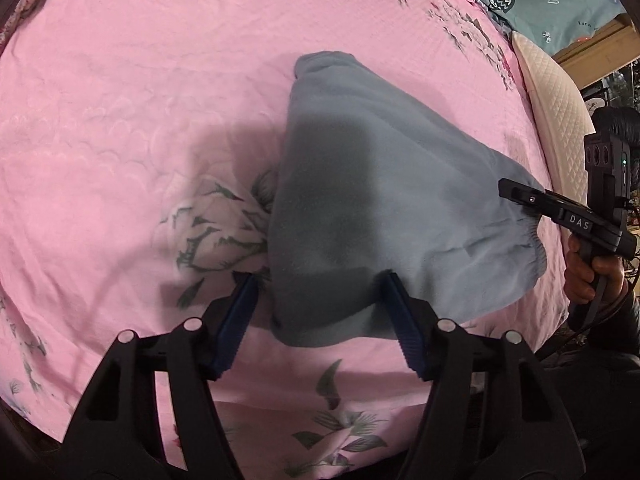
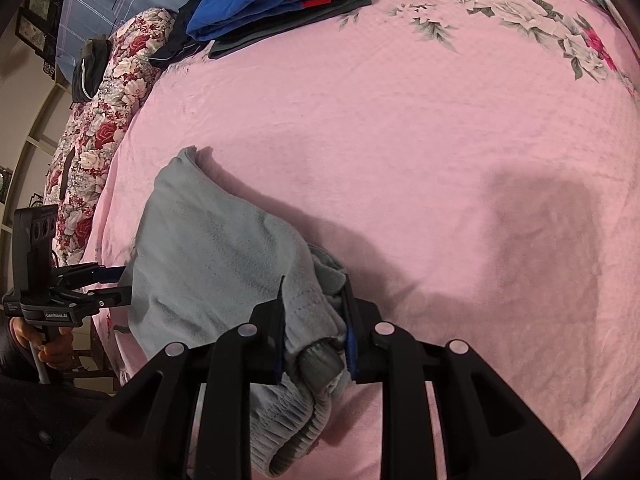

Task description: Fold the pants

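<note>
Grey-blue fleece pants (image 1: pixel 384 208) lay folded on a bed under a pink floral sheet (image 1: pixel 120 120).

A pile of folded blue and dark clothes (image 2: pixel 280 0) sat at the bed's far side, toward 11 o'clock in the right wrist view; the pants' long axis ran from 5 to 11 o'clock there; the left gripper (image 1: pixel 320 304) stood partly open astride their near edge, jaws not pressing; the right gripper (image 2: pixel 314 324) was clamped on the bunched ribbed waistband.
</note>
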A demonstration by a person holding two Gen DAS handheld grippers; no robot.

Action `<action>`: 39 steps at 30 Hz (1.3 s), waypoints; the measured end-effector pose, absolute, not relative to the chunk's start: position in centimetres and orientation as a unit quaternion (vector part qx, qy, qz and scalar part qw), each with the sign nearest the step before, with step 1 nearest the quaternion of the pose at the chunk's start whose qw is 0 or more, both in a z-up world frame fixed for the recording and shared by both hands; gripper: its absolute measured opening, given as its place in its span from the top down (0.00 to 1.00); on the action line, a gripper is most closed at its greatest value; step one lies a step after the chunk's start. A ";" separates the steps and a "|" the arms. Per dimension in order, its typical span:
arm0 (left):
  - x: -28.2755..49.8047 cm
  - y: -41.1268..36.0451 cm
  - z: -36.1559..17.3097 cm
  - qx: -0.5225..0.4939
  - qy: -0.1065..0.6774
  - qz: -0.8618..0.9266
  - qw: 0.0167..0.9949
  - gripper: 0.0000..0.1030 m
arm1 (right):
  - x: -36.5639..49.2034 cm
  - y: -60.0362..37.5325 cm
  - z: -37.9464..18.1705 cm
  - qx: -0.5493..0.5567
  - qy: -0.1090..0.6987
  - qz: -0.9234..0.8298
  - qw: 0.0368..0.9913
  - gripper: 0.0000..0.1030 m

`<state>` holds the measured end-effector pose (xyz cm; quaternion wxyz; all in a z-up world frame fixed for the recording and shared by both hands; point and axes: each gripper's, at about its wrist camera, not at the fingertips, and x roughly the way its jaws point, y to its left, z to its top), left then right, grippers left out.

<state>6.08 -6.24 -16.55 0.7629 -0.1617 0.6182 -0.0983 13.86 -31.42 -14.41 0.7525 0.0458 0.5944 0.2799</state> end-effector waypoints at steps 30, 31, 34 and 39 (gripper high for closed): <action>19.9 -3.5 2.7 -0.040 0.359 -0.046 0.931 0.89 | 27.1 -21.0 5.6 -0.207 0.246 0.224 0.920 0.81; 21.8 -3.0 3.1 -0.038 0.352 -0.045 0.934 0.89 | 29.1 -20.5 5.7 -0.206 0.245 0.217 0.922 0.81; 27.2 -1.8 2.6 -0.042 0.352 -0.047 0.934 0.89 | 35.6 -18.9 4.4 -0.201 0.265 0.203 0.921 0.81; 35.4 -0.1 -4.3 -0.046 0.412 -0.044 0.909 0.88 | 44.1 -17.7 -2.8 -0.210 0.353 0.166 0.897 0.80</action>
